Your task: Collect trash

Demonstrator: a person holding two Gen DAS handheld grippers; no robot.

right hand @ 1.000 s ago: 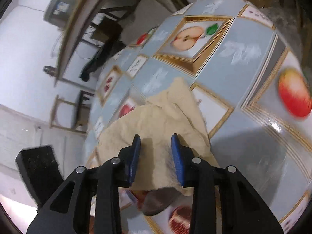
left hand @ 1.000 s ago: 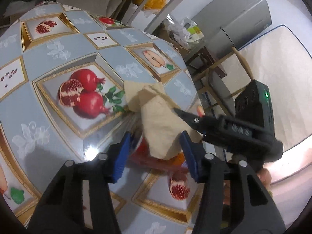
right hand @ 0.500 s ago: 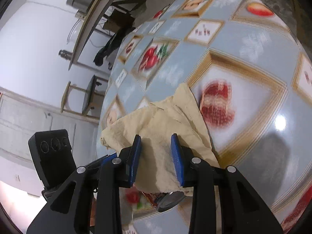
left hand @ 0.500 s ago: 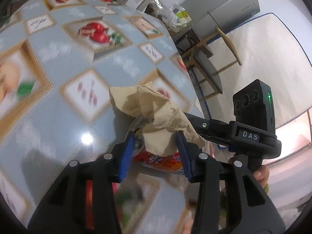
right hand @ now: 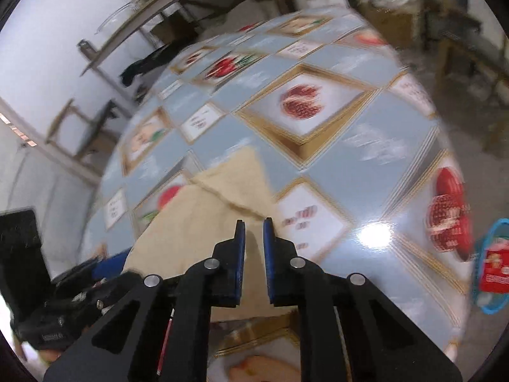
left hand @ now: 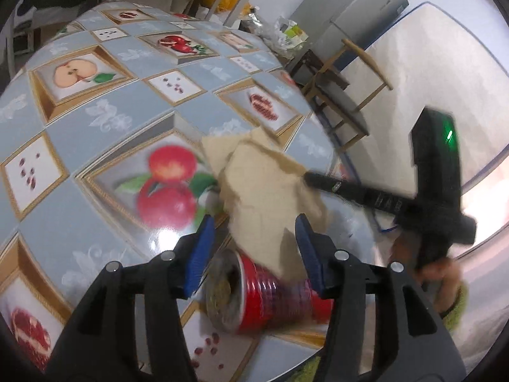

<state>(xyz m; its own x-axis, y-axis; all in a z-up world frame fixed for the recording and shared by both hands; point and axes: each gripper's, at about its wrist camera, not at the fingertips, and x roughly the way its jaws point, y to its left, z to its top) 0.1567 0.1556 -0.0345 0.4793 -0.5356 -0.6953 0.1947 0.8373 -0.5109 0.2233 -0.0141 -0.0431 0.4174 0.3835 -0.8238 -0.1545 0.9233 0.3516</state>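
Left tongs (left hand: 253,248) are spread wide w/ the red can (left hand: 264,296) lying on its side between the blue pads, not touching either as far as I can tell. Right tongs (right hand: 254,248) are nearly together, pinching the beige paper (right hand: 197,219) w/ a thin gap showing; blur stops me being sure how firm the grip is. I judge I'm holding the paper up over the can so it can go into the open mouth or get bundled w/ it, one trip instead of two. Paper drapes just above the can and partly covers its top edge. Both sit near the table (left hand: 105,117) edge, on the side nearest me. Well off from the can, right-cam shows a blue basket (right hand: 486,270) w/ a red packet, prob. the drop spot.
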